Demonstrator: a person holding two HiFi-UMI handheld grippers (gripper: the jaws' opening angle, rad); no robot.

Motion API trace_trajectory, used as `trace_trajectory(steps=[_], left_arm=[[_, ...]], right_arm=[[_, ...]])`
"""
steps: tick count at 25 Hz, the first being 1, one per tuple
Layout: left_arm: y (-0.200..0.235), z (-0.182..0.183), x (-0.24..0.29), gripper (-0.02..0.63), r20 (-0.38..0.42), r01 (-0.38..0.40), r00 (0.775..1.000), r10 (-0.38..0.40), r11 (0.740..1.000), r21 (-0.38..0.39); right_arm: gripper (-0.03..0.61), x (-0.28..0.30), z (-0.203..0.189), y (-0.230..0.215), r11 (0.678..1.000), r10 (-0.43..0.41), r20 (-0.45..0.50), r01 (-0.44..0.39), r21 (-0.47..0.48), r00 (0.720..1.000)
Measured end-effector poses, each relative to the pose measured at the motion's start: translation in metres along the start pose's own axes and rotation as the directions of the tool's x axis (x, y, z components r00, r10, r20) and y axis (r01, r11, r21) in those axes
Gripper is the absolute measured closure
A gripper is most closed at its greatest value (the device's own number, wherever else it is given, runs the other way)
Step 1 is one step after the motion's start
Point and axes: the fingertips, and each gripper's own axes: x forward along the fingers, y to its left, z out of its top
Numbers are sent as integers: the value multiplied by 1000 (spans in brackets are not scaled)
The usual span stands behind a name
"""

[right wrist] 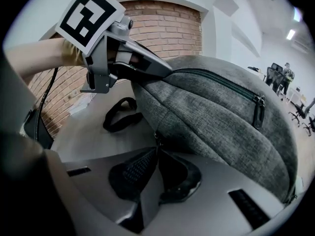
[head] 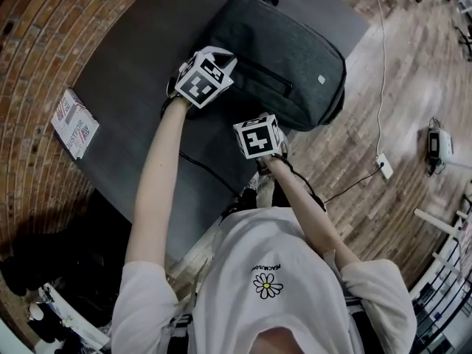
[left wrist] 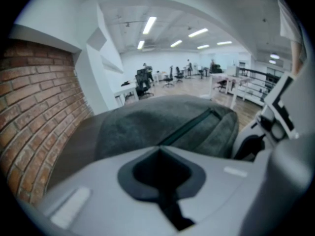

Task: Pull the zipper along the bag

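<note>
1. Bag point(head: 295, 57): grey fabric, lying flat on the dark surface point(head: 125, 72), toward its far right end in the head view.
2. Long axis: oblique in the head view, running from upper left to lower right. The zipper point(right wrist: 216, 82) follows that line and leads away from the left tongs point(left wrist: 160, 150). Its slider point(right wrist: 258, 109), with a hanging tab, sits well along the line, toward the bag's far end.
3. Left tongs: closed, with the tips pinching the bag's fabric at the near end of the zipper. The fabric rises to the tips there.
4. Right tongs point(right wrist: 157, 150): narrow gap, with nothing pressed between the pads. A small metal pull point(right wrist: 157, 135) on the bag's lower side edge sits just ahead of the tips. Whether it touches them cannot be told.
5. A black strap loop point(right wrist: 120, 114) lies on the surface beside the bag, below the left tongs in the right gripper view.
</note>
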Motion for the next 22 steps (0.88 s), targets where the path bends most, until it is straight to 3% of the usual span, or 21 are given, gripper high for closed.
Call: trace_trajectory(steps=[5, 9, 11, 14, 18, 22], left_arm=[[-1, 2, -7, 612, 56, -75, 996, 76, 997, -29], [12, 16, -34, 612, 123, -183, 971, 206, 967, -177], [20, 35, -60, 612, 184, -271, 933, 310, 939, -212], [23, 64, -105, 614, 240, -413, 848, 472, 873, -258], [1, 94, -158, 614, 319, -502, 733, 601, 794, -344], [-40, 109, -195, 614, 374, -544, 638, 674, 737, -400]], right_arm=[[500, -12, -1, 6, 991, 132, 7, -132, -15, 991], [482, -45, 23, 1, 984, 160, 100, -152, -91, 982], [499, -68, 40, -7, 982, 161, 168, -142, -121, 973], [558, -107, 68, -17, 975, 183, 298, -134, -178, 937], [578, -155, 100, -13, 955, 259, 472, -150, -255, 843], [578, -201, 117, -19, 967, 254, 630, -195, -163, 734]])
